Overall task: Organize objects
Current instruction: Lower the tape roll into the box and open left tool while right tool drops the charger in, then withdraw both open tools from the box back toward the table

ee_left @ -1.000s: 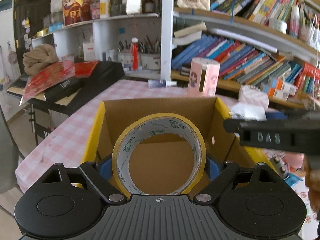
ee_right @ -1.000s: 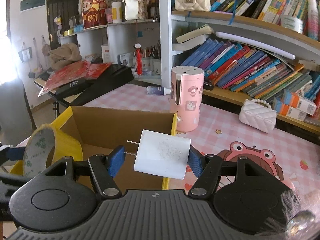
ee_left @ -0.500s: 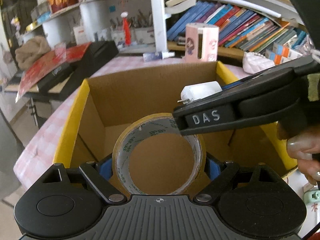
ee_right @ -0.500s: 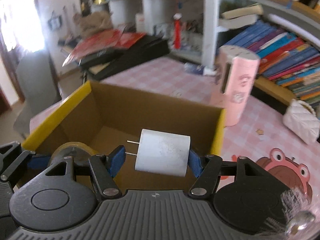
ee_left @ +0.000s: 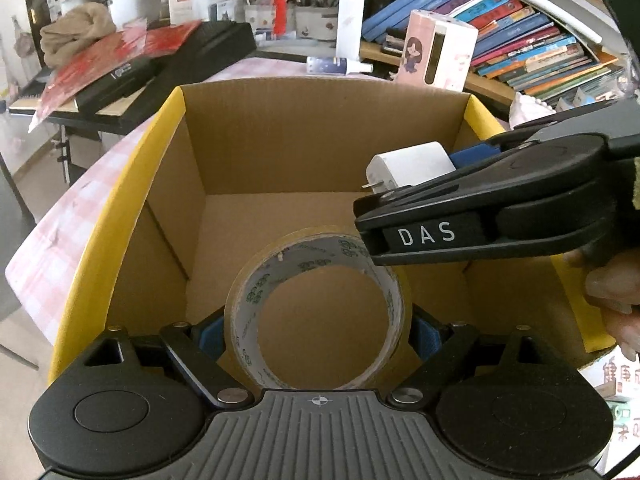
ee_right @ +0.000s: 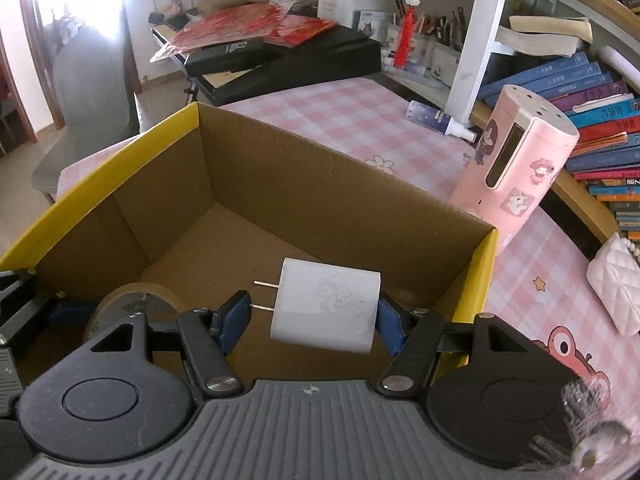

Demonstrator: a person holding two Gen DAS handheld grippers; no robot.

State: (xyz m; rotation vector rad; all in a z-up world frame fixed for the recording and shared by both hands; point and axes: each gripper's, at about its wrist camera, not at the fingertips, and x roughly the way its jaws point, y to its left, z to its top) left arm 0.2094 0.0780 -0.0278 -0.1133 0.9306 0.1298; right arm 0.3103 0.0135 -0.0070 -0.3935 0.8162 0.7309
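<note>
An open cardboard box (ee_left: 304, 152) with yellow outer walls stands on the pink checked table; its inside (ee_right: 304, 200) looks bare. My left gripper (ee_left: 318, 330) is shut on a roll of yellowish tape (ee_left: 320, 264), held upright over the box's near part. My right gripper (ee_right: 310, 320) is shut on a white plug-in charger (ee_right: 324, 304), its two prongs pointing left, over the box's near right corner. In the left wrist view the right gripper (ee_left: 408, 184) reaches in from the right with the charger (ee_left: 412, 164). The tape roll (ee_right: 132, 300) shows at lower left in the right wrist view.
A pink cartoon-printed canister (ee_right: 520, 168) stands just past the box on the right, a small spray bottle (ee_right: 436, 120) lies behind it. A white quilted purse (ee_right: 616, 284) sits at far right. A black keyboard (ee_right: 288, 60) with red papers and bookshelves (ee_left: 520, 40) stand behind.
Both grippers have tipped downward and come in over the box. The right gripper with the charger swung left from beside the box to above its interior; both grips are unchanged.
</note>
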